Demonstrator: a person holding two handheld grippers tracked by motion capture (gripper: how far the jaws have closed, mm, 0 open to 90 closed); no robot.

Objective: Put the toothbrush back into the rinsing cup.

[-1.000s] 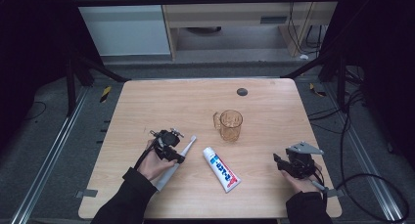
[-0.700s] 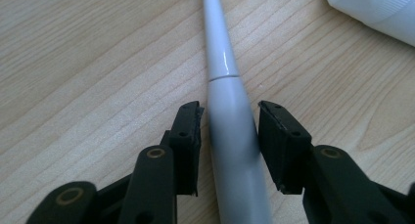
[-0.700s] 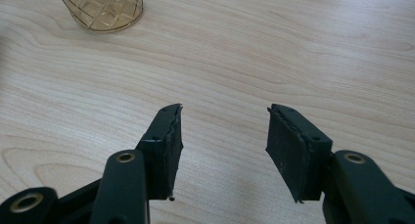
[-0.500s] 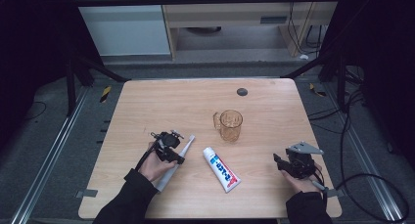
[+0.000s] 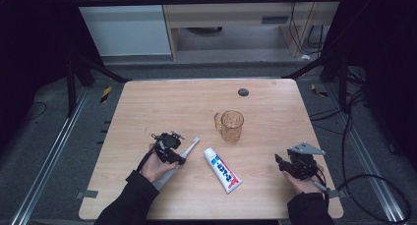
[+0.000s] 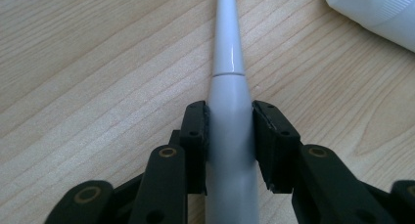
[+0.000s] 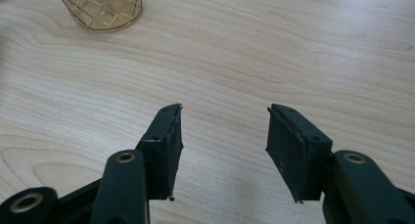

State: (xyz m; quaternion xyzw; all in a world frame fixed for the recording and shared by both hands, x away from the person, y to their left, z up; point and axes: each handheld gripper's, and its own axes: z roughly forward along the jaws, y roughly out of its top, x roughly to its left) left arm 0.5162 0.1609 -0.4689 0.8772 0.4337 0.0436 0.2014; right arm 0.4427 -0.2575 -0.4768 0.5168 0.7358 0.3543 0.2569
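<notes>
A white-grey toothbrush lies on the wooden table, its head pointing away from the person. My left gripper sits low over its handle. In the left gripper view the jaws have just been closing, and both pads now press the sides of the toothbrush. A white toothpaste tube with red and blue print lies just to the right, its corner in sight. An amber glass cup stands upright behind it. My right gripper rests open near the table's right front, nothing between its jaws.
A small dark disc lies near the table's far edge. The cup's base sits ahead and to the left of the right gripper. Cables run over the floor to the right of the table, and a cabinet stands beyond it.
The left gripper's jaws have narrowed onto the toothbrush handle. Both hands, the tube and the cup have stayed where they were.
</notes>
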